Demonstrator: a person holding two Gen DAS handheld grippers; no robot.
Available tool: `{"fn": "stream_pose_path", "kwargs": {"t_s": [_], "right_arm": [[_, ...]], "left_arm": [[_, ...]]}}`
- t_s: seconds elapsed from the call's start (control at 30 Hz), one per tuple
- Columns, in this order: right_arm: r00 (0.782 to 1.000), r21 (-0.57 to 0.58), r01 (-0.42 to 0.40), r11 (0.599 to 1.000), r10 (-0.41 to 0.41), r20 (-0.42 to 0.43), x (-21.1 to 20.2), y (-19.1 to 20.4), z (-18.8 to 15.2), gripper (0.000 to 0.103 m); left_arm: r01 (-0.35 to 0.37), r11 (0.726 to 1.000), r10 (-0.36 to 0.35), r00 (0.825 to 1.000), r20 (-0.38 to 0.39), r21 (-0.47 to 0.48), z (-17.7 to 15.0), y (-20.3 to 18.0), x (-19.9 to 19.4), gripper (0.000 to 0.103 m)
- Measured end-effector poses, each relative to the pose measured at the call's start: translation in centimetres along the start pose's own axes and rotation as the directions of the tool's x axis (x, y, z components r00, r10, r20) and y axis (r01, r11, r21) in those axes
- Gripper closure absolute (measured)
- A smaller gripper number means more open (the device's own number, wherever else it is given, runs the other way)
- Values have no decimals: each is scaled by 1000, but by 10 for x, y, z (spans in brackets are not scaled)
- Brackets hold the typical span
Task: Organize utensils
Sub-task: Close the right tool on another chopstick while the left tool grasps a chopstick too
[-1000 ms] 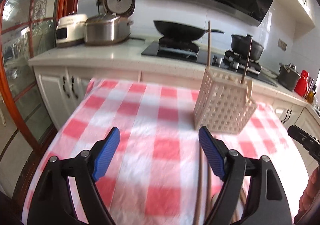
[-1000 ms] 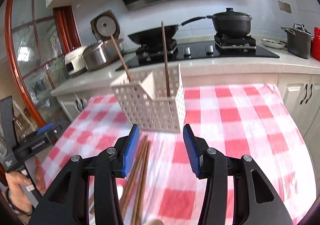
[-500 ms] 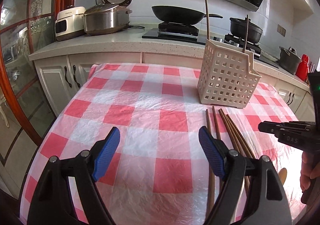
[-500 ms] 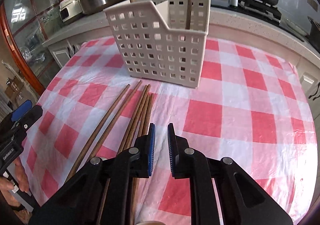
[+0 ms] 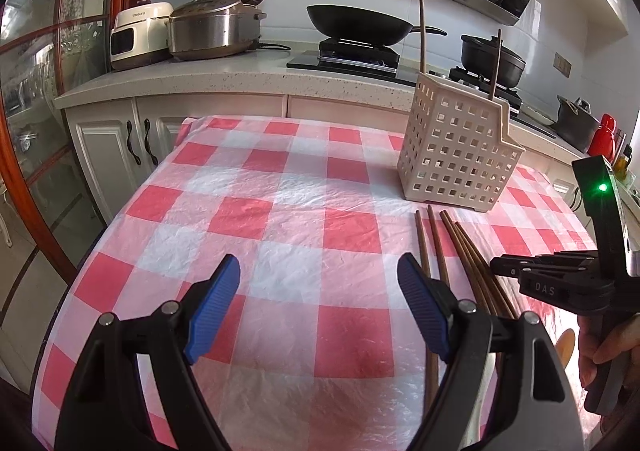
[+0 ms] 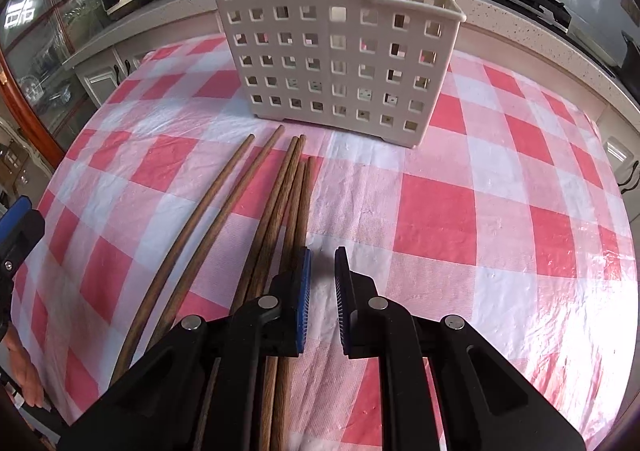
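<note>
Brown wooden chopsticks (image 6: 276, 207) lay loose on the red-and-white checked tablecloth (image 6: 480, 211), just in front of the cream perforated plastic utensil basket (image 6: 340, 43).
Two more chopsticks (image 5: 422, 35) stood upright inside that basket. The right gripper (image 6: 322, 291) hung low beside the loose bundle, in front of the basket, its blue pads nearly together around nothing. The left gripper (image 5: 320, 307) hovered further from the basket, jaws spread wide and empty.

White cabinets (image 5: 120, 143), speckled countertop (image 5: 200, 83).
</note>
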State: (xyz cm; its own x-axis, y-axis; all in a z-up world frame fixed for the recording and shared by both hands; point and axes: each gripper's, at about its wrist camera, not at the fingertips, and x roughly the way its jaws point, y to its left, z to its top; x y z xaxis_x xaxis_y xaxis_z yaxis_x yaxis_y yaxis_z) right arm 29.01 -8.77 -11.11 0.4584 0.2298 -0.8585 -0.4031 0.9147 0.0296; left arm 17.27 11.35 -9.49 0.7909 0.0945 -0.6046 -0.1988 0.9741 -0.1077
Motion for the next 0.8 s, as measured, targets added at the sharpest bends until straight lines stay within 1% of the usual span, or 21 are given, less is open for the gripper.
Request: {"fn": "stream_pose_path", "kwargs": {"t_s": [0.23,0.33,0.57,0.67,0.8], "right_arm": [[1000,5,5,1000,-5,24,-6,2,2,90],[1000,-3,5,1000,-5,12,-3,4,3,90],[1000,-10,-4,1000,4,20,-5,8,3,90],[1000,-19,13,1000,-12,18,-3,9,2,90],[1000,-21,5,1000,-4,10,-2,10,4,90]], "left_arm": [[-1,1000,1,1000,4,14,-2,-1,-1,25],[6,1000,-6,1000,-2,11,-3,-1,0,25],[5,1000,-5,1000,-9,15,-6,-2,2,25],[8,1000,-8,1000,-14,13,-7,-2,3,25],[8,1000,-8,1000,-18,18,-8,-3,3,25]]}}
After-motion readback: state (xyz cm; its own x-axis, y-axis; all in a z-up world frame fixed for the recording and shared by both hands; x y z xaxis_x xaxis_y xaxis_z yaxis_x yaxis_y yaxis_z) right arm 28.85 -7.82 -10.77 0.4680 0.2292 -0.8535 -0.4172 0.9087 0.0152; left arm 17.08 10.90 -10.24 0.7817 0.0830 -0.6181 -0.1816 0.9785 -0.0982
